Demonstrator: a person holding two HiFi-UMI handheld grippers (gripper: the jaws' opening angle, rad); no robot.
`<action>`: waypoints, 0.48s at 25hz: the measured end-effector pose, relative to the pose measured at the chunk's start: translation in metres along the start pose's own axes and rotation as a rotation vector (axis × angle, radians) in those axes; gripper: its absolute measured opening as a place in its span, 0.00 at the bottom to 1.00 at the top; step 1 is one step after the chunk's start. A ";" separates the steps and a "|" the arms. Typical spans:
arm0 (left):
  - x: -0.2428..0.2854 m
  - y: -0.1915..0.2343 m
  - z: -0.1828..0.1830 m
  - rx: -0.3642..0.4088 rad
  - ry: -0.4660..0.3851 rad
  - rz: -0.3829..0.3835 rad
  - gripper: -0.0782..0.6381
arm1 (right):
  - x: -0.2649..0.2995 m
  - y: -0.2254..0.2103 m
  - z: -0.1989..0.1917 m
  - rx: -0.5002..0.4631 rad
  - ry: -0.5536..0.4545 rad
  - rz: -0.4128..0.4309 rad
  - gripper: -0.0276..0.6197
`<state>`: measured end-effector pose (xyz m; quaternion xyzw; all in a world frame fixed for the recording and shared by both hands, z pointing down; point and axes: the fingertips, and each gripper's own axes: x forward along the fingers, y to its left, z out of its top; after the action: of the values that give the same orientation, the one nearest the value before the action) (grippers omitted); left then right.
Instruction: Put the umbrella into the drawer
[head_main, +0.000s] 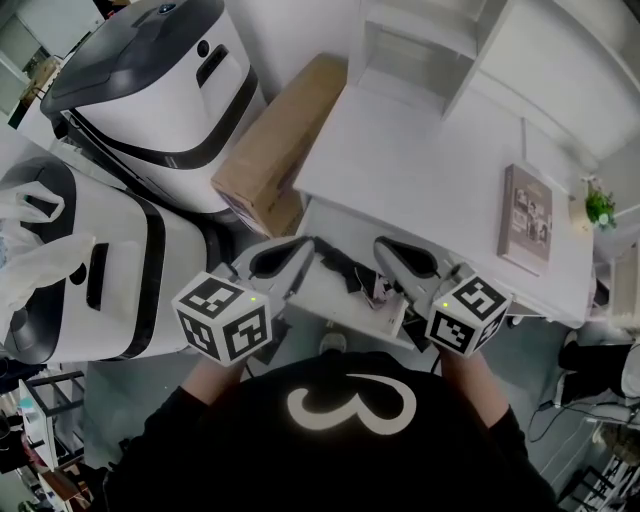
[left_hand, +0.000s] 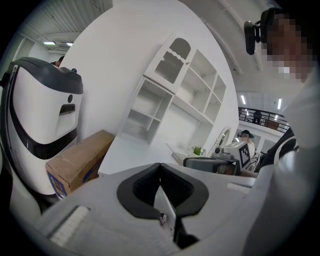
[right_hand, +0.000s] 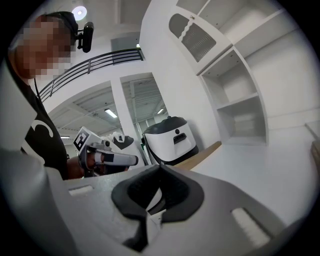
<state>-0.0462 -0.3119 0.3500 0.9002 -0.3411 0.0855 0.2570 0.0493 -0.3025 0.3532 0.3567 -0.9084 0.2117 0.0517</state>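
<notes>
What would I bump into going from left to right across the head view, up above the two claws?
big white-and-black machine → cardboard box → brown book → little green plant

right gripper (right_hand: 160, 169): fingers (right_hand: 136, 192) together, nothing between | left gripper (right_hand: 111, 159): beyond, left
</notes>
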 end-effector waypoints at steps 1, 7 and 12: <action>0.001 -0.001 -0.001 0.000 0.004 -0.002 0.12 | -0.001 0.000 -0.001 0.002 0.002 -0.003 0.05; 0.006 -0.006 -0.004 0.009 0.014 -0.012 0.12 | -0.007 -0.002 -0.004 0.005 0.009 -0.016 0.05; 0.010 -0.007 -0.009 0.010 0.021 -0.015 0.12 | -0.009 -0.004 -0.010 -0.002 0.019 -0.019 0.05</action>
<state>-0.0339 -0.3081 0.3581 0.9030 -0.3311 0.0949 0.2568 0.0577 -0.2953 0.3609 0.3634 -0.9047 0.2136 0.0626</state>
